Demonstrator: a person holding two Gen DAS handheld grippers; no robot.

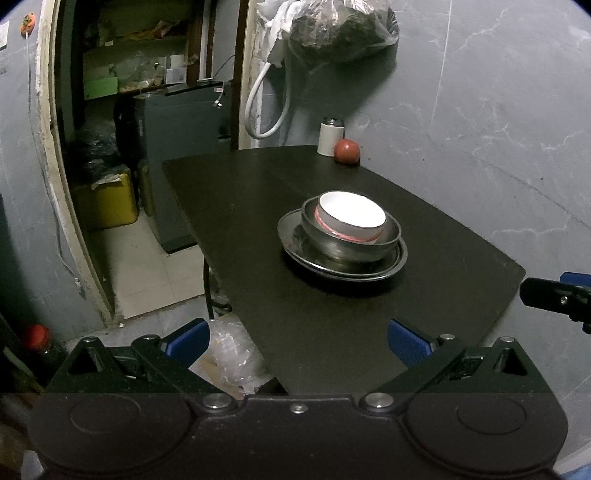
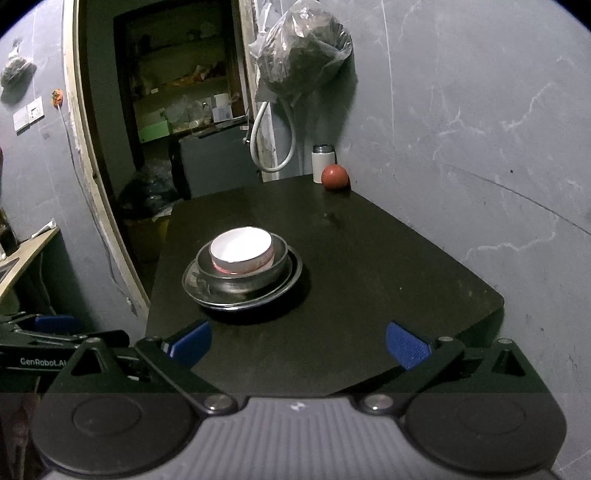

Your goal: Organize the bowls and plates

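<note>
A white bowl with a red band sits inside a steel bowl, which rests on stacked metal plates in the middle of a black table. My left gripper hovers open over the table's near edge, well short of the stack, nothing between its blue pads. My right gripper is also open and empty, near the front edge, with the stack ahead to its left. Part of the right gripper shows at the left wrist view's right edge.
A white canister and a red ball-like fruit stand at the table's far corner by the grey wall. A plastic bag hangs above. A doorway with shelves and a yellow box lies left.
</note>
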